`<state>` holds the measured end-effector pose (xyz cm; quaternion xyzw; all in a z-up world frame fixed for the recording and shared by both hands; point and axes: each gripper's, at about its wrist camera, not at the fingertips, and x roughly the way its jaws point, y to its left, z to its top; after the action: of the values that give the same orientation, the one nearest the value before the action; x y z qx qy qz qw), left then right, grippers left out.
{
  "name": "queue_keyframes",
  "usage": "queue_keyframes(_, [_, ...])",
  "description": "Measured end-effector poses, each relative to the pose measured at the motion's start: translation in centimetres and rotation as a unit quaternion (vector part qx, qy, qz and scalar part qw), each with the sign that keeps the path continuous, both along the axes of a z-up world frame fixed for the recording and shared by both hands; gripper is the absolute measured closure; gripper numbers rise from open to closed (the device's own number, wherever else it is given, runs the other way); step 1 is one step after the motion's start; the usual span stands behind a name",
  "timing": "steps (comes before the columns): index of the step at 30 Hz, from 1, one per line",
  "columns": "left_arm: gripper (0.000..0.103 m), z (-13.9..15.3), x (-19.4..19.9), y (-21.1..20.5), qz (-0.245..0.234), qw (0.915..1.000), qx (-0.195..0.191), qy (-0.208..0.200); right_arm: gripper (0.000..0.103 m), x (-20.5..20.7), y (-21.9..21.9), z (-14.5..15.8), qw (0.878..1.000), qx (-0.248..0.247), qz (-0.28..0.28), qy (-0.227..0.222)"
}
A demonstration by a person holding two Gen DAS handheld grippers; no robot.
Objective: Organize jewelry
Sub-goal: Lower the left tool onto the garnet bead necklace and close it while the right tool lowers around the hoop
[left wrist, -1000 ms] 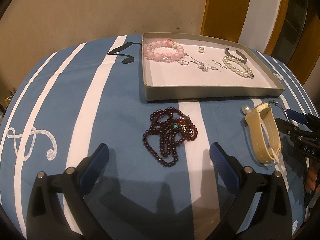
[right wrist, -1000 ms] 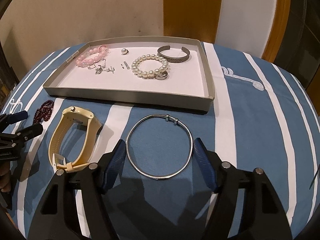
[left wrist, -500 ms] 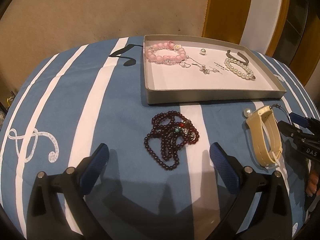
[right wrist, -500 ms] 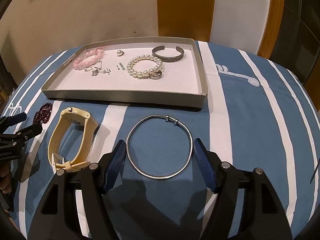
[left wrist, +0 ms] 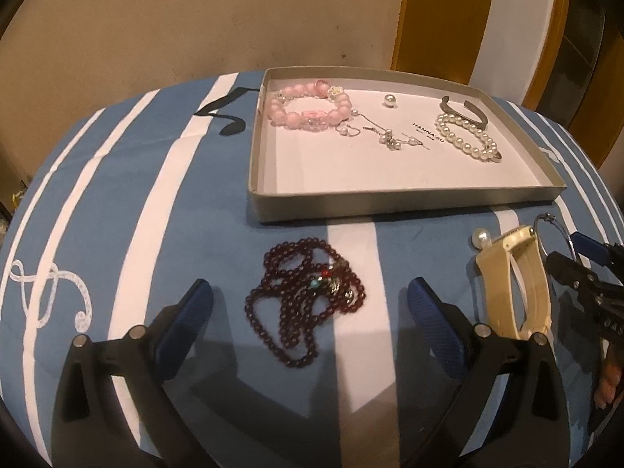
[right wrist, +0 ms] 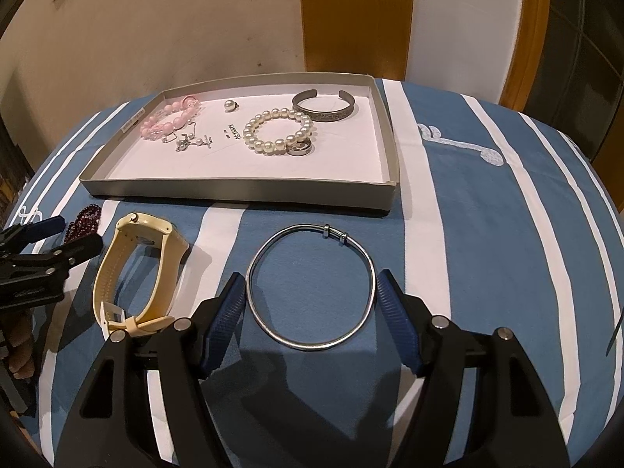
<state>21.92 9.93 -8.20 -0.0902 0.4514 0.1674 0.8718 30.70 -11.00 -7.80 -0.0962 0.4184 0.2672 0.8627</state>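
Left gripper [left wrist: 310, 304]: jaws spread wide and empty, poised over the dark red bead necklace [left wrist: 308, 298], pads clear of it on both sides.
Right gripper [right wrist: 310, 304]: jaws wide, straddling the silver bangle [right wrist: 312, 286]; the blue pads sit just beside its rim at 9 and 3 o'clock, and I can't tell whether they touch.
Tray [right wrist: 241, 189]: grey box lid at 12 o'clock of both grippers, flat on the striped blue cloth [right wrist: 487, 234].
In the tray: pink bead bracelet [right wrist: 169, 123] at 10 o'clock, pearl bracelet [right wrist: 277, 130] in the middle, metal cuff [right wrist: 323, 107] at 1 o'clock, small ring [right wrist: 299, 149] touching the pearls.
Cream watch [right wrist: 136, 273]: on the cloth between the two grippers, on its side, strap looped.
Loose pearl [left wrist: 480, 238]: just beside the watch, outside the tray.
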Motion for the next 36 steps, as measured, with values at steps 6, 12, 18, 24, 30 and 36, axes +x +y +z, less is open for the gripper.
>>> queue_keyframes(6, [0.007,-0.07,0.47,-0.19,0.003,1.0000,0.006,0.003,0.033,0.01,-0.01,-0.02,1.000,0.001,0.000,0.000])
queue_keyframes(12, [0.009,-0.08,0.58,-0.16,0.006,0.9999,0.008,0.004,0.033,0.17,-0.05,0.00,1.000,0.002,-0.003,0.001])
queue_keyframes(18, [0.018,0.07,0.70,-0.21,0.006,0.9999,0.011,-0.001,0.033,0.22,-0.02,-0.02,1.000,0.002,-0.003,0.001])
queue_keyframes(24, [0.033,0.28,0.71,-0.63,-0.002,0.9999,0.014,-0.007,0.033,0.21,0.06,-0.08,1.000,-0.001,-0.002,0.000])
queue_keyframes(30, [0.036,0.33,0.74,-0.72,-0.004,0.9999,0.014,-0.009,0.033,0.23,0.05,-0.15,1.000,-0.001,-0.001,0.000])
queue_keyframes(36, [0.025,0.21,0.82,-0.80,-0.006,0.9999,0.012,-0.004,0.032,0.30,0.12,-0.24,1.000,-0.006,-0.002,-0.002])
